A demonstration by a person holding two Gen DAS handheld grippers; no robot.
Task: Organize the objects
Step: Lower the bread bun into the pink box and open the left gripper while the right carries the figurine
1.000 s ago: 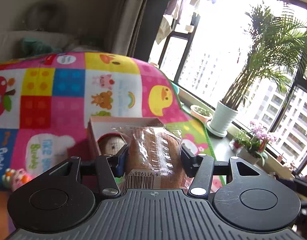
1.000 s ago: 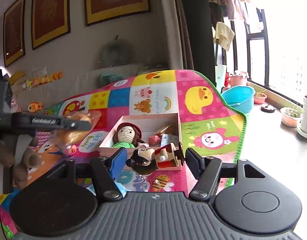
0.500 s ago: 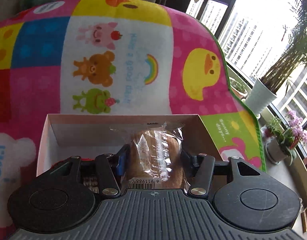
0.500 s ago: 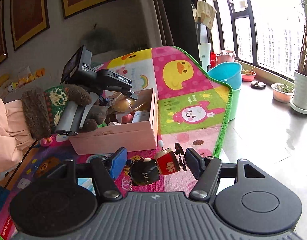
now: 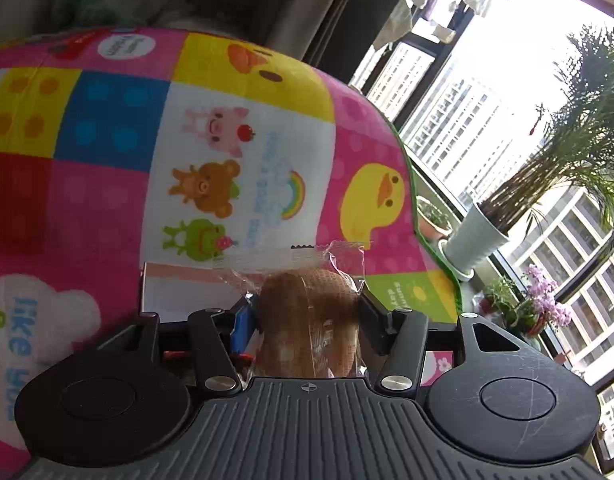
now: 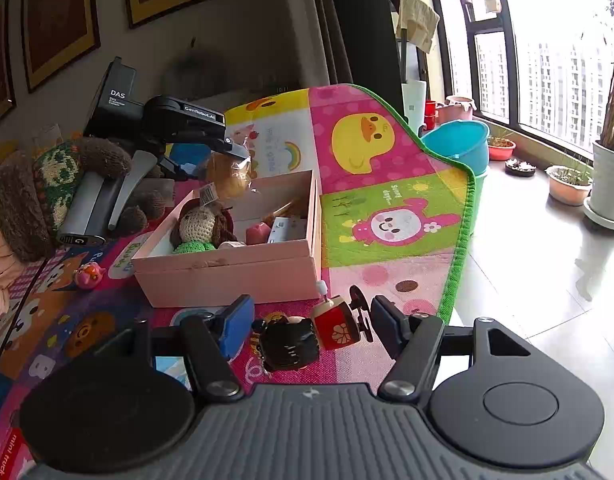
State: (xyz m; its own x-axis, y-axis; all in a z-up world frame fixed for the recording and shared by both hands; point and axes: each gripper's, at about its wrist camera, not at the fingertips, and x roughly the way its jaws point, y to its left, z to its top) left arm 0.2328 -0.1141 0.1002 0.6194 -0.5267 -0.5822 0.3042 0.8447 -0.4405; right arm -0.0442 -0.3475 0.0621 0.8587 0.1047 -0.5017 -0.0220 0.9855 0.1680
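Left gripper point(image 5: 305, 312) jaws clamped on wrapped bread point(image 5: 307, 320), held above the far end of the pink box point(image 6: 231, 268) on the play mat point(image 6: 387, 152). Right gripper point(image 6: 307, 326) jaws grasp a small black-and-red toy figure point(image 6: 311, 334) just in front of the box. Crochet doll point(image 6: 201, 226) lies inside.

Play mat point(image 6: 387, 184) bears pink box point(image 6: 235, 270), pink toy point(image 6: 89, 274).
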